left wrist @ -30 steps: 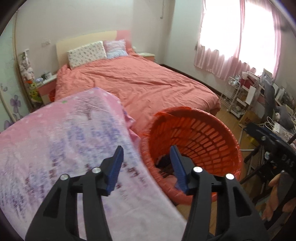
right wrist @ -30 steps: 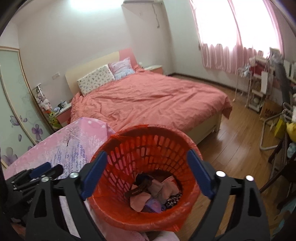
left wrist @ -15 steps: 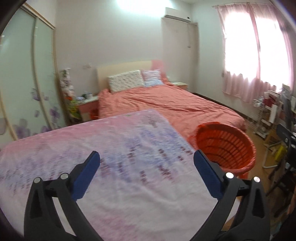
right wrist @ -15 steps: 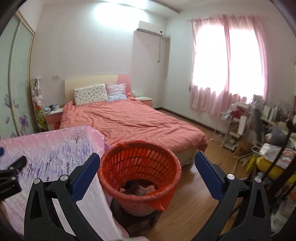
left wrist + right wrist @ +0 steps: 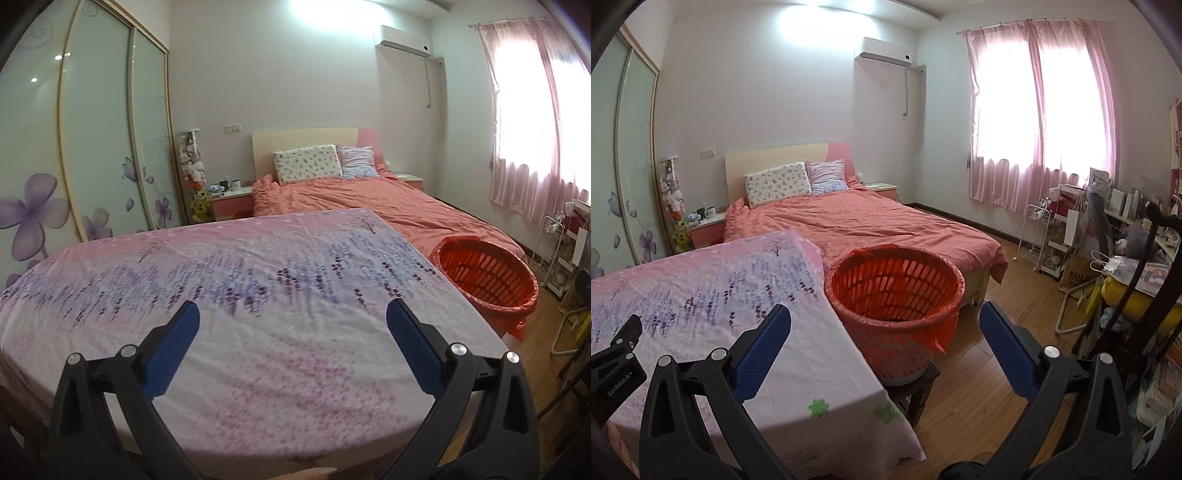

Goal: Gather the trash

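While both jaws are standing wide with nothing between them, the left gripper [image 5: 293, 325] is hovering over the lavender-print cloth [image 5: 258, 280] on the table — the right gripper [image 5: 886, 328] is pointing toward the orange basket [image 5: 895, 291]. That basket, lined with a red bag, is sitting on a dark stool [image 5: 916, 384] just beside the table's edge, in front of the bed [image 5: 868, 225].

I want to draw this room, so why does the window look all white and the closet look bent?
Right wrist view: daylight through the curtains washes the window out white. Left wrist view: the fisheye lens bows the closet doors near the edge, and the tablecloth is smeared close to the tool.
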Motion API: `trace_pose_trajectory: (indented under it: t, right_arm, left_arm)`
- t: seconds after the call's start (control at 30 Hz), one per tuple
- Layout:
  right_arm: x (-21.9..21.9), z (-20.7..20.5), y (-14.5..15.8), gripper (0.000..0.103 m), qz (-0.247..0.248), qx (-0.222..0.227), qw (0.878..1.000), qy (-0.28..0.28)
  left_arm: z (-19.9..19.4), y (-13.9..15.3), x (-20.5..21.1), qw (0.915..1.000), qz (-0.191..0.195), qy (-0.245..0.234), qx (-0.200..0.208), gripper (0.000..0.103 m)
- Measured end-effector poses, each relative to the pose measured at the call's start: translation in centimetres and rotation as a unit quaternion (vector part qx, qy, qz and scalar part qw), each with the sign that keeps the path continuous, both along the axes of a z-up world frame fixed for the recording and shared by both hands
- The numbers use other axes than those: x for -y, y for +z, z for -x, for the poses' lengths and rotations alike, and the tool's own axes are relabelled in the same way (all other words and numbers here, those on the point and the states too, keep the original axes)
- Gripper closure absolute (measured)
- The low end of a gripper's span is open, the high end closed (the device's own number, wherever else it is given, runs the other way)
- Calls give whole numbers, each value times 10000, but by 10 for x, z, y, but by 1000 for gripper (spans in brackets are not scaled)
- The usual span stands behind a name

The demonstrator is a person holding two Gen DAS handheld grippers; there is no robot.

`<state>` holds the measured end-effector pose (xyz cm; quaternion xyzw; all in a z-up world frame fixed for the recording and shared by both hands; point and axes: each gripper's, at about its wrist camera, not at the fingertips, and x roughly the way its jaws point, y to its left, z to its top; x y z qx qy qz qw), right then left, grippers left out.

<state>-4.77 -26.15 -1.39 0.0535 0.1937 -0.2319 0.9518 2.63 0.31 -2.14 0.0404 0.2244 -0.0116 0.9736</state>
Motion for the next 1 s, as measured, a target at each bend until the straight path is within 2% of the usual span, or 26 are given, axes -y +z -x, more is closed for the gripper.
trace_pose_trajectory:
  t: [0.33, 0.57, 1.0]
  right_arm:
    - [-11, 0, -11, 2, -226, -525, 9984, -7]
    - [-14, 7, -9, 2, -300, -550, 9980, -14]
    - [-13, 10, -1, 2, -418, -464, 9980, 114]
  left_arm:
    - [12, -3, -15, 9994, 269, 79, -201, 4]
    - [14, -1, -17, 9984, 442, 75, -332, 4]
    - [20, 11, -5, 9988, 424, -26, -233, 4]
